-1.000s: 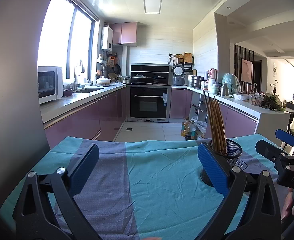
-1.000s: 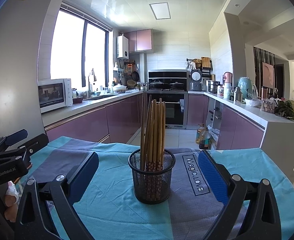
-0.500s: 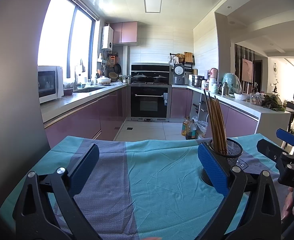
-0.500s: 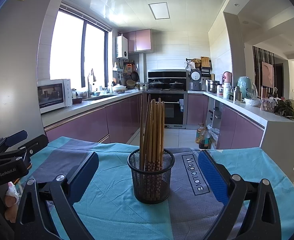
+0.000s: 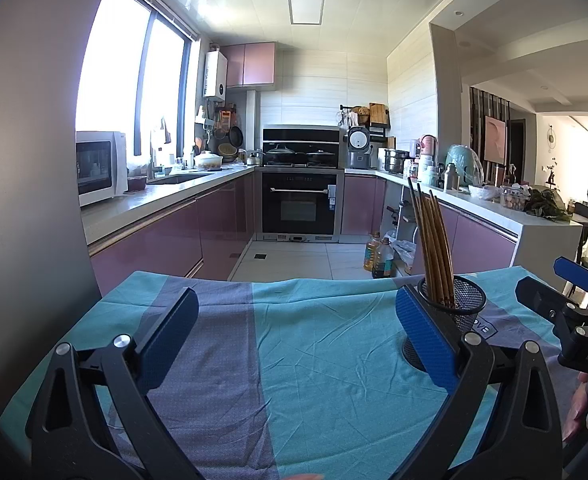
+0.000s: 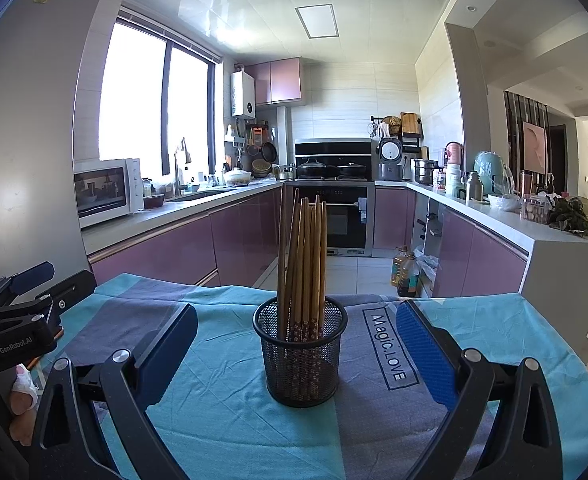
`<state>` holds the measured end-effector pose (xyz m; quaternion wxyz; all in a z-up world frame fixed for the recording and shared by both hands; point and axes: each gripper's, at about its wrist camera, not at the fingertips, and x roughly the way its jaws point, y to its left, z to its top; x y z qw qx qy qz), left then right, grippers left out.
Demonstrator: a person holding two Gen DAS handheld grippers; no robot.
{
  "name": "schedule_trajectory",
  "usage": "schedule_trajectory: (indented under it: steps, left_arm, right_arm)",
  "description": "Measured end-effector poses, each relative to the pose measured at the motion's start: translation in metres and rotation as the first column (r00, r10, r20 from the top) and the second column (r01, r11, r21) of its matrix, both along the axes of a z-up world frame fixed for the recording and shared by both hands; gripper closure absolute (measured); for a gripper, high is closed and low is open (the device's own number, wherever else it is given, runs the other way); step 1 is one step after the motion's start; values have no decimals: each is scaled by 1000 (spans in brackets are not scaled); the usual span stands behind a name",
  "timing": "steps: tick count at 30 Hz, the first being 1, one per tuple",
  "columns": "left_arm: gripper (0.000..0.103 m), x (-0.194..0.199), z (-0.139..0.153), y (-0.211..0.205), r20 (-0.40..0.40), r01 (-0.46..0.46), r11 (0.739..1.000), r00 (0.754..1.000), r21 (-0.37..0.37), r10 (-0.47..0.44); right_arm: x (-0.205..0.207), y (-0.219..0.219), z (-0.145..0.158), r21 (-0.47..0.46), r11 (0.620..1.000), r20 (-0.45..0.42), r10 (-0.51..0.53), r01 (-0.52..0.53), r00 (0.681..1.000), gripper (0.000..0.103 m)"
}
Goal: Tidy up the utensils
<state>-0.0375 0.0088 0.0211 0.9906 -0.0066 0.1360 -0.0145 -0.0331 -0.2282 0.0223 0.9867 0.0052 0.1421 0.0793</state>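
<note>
Both grippers idle, jaws apart, nothing held.
Left gripper (image 5: 294, 332) over bare tablecloth (image 5: 313, 380); right gripper (image 6: 295, 344) faces mesh holder (image 6: 301, 354) with upright chopsticks (image 6: 303, 260). Light, stiff, likely slick: pinch mid-shaft.
</note>
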Motion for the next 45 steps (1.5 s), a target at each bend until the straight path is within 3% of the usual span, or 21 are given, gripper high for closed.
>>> schedule_trajectory:
  steps: [45]
  left_arm:
    - [6,0,0,1,-5,-5,1000,1000,1,5]
  right_arm:
    - [-1,2,1,6,1000,2,-10,10,1000,7]
